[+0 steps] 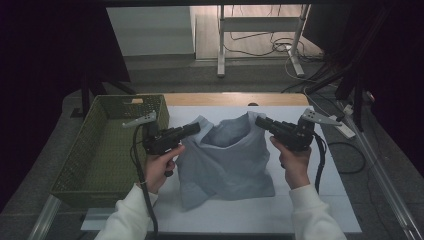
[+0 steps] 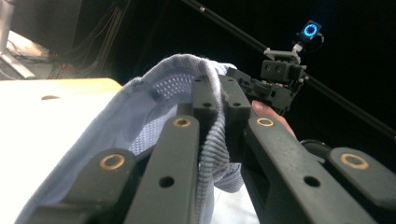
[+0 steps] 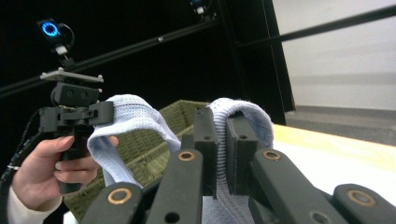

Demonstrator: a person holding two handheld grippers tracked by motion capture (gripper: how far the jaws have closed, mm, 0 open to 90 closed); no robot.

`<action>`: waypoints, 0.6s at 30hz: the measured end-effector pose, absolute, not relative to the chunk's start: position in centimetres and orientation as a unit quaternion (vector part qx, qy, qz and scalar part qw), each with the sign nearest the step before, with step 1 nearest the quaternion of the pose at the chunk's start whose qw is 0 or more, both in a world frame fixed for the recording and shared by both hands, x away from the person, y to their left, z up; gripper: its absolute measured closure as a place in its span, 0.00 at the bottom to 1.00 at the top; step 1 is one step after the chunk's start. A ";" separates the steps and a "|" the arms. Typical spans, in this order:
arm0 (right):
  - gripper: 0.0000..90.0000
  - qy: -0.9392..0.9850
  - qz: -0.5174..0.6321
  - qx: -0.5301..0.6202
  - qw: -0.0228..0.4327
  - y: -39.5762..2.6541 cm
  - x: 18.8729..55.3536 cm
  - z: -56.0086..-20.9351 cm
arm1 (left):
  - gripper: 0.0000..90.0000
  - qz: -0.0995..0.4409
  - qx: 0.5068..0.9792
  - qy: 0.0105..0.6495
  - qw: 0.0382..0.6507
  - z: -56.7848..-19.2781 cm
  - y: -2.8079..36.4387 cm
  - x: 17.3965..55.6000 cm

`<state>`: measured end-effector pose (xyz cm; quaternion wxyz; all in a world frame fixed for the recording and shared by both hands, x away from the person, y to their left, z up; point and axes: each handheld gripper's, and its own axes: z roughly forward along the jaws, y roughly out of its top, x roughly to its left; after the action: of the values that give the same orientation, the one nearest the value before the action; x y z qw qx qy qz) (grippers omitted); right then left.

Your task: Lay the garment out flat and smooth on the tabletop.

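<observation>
A light blue knitted garment [image 1: 227,160] hangs between my two grippers above the white table top [image 1: 320,200], its lower part resting on the table. My left gripper [image 1: 196,127] is shut on the garment's left top edge. In the left gripper view the ribbed hem [image 2: 212,135] is pinched between my left gripper's [image 2: 219,88] jaws, with the other gripper [image 2: 278,84] beyond. My right gripper [image 1: 260,121] is shut on the right top edge. In the right gripper view the hem [image 3: 243,112] folds over my right gripper's [image 3: 222,116] closed jaws.
A green woven basket [image 1: 107,145] stands at the table's left side, close to the left hand. A metal table frame [image 1: 260,30] and loose cables [image 1: 280,47] lie on the floor beyond. A power strip [image 1: 345,127] sits past the right edge.
</observation>
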<state>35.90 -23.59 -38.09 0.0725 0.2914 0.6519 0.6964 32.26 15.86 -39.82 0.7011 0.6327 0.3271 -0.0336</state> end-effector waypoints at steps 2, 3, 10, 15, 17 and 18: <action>0.94 0.649 0.701 0.284 0.074 -23.6 35.6 -37.7 | 0.96 -0.031 0.630 0.325 0.705 -39.5 16.1 32.1; 0.94 0.649 0.701 0.284 0.074 -23.6 35.6 -37.7 | 0.96 -0.031 0.629 0.324 0.706 -39.4 16.2 32.0; 0.94 0.640 0.714 0.274 0.080 -23.8 34.9 -36.8 | 0.96 -0.025 0.625 0.315 0.714 -38.5 16.3 31.7; 0.94 0.631 0.725 0.263 0.084 -23.9 34.3 -35.6 | 0.96 -0.022 0.620 0.305 0.723 -37.4 16.2 31.5; 0.94 0.628 0.730 0.252 0.093 -23.9 33.9 -34.8 | 0.96 -0.020 0.614 0.301 0.729 -36.6 16.1 31.5; 0.94 0.629 0.730 0.250 0.095 -23.9 33.7 -34.5 | 0.96 -0.020 0.614 0.301 0.729 -36.6 16.1 31.5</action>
<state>33.75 -23.90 -34.54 0.0950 0.2495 0.6288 0.7303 31.53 16.09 -36.56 0.7294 0.6141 0.3007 -0.0198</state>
